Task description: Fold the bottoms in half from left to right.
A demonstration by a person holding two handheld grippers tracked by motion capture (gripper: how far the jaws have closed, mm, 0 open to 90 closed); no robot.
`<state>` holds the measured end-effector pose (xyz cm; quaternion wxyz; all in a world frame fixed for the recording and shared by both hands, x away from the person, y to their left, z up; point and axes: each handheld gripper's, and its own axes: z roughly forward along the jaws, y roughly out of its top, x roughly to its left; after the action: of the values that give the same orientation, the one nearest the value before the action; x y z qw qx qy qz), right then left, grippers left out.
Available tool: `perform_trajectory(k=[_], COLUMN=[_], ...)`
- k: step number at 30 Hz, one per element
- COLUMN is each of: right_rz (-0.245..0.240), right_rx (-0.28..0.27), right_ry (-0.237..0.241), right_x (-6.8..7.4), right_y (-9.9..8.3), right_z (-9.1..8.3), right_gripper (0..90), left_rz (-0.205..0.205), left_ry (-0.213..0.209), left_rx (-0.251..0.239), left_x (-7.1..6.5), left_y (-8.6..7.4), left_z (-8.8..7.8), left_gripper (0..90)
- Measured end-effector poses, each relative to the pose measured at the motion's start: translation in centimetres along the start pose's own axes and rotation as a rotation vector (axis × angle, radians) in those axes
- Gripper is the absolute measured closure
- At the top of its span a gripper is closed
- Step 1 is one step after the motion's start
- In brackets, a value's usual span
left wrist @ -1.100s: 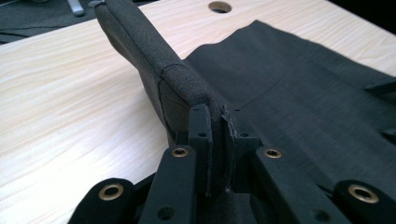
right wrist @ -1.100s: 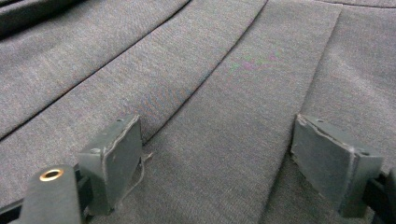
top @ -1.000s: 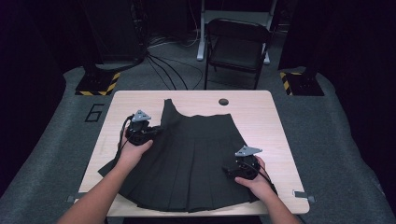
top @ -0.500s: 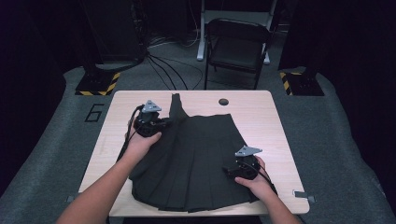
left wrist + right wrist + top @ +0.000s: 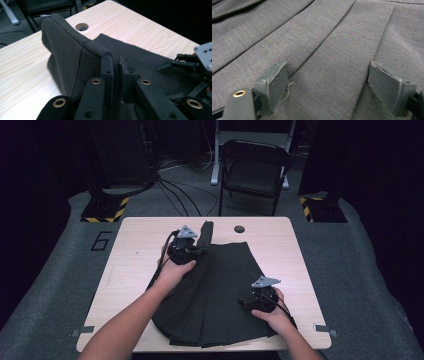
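Now: left fingers (image 5: pixel 116 75) clenched on skirt (image 5: pixel 220 290) waistband, far-left | right fingers (image 5: pixel 334 87) released, near-right on pleats | fold axis far-to-near

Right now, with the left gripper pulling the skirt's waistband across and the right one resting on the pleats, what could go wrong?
1. The left gripper pinches only a thin edge of the skirt; it may slip out.
2. The right gripper stands open, pads apart on the cloth, so the skirt could drag across the table and the pleats bunch.
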<state>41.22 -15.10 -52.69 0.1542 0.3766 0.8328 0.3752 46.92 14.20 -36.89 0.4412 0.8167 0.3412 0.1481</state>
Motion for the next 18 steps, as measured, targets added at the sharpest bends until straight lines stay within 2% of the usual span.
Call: perform_trajectory(k=[2, 6, 7, 9, 18], right_rz=[0.013, 0.012, 0.016, 0.007, 0.012], right_rx=[-0.004, -0.005, -0.006, -0.004, -0.002], right_ry=[-0.005, -0.004, -0.005, -0.001, 0.002], right_x=[0.1, 0.1, 0.1, 0.0, 0.0], right_y=[0.0, 0.0, 0.0, 0.0, 0.0], right_z=[0.0, 0.0, 0.0, 0.0, 0.0], right_gripper=[16.6, 16.6, 16.6, 16.6, 16.6], left_rz=[-0.004, 0.002, 0.001, -0.003, -0.008], left_ry=[-0.007, -0.026, -0.038, -0.049, -0.088], left_rx=[0.001, 0.007, 0.009, 0.008, 0.070], left_x=[-0.3, -1.2, -1.8, -2.0, -3.1], left_y=[0.1, 0.6, 0.7, 0.6, -0.4], left_z=[0.5, 2.4, 3.5, 4.1, 8.6], left_gripper=[82.3, 82.2, 82.2, 82.2, 81.9])
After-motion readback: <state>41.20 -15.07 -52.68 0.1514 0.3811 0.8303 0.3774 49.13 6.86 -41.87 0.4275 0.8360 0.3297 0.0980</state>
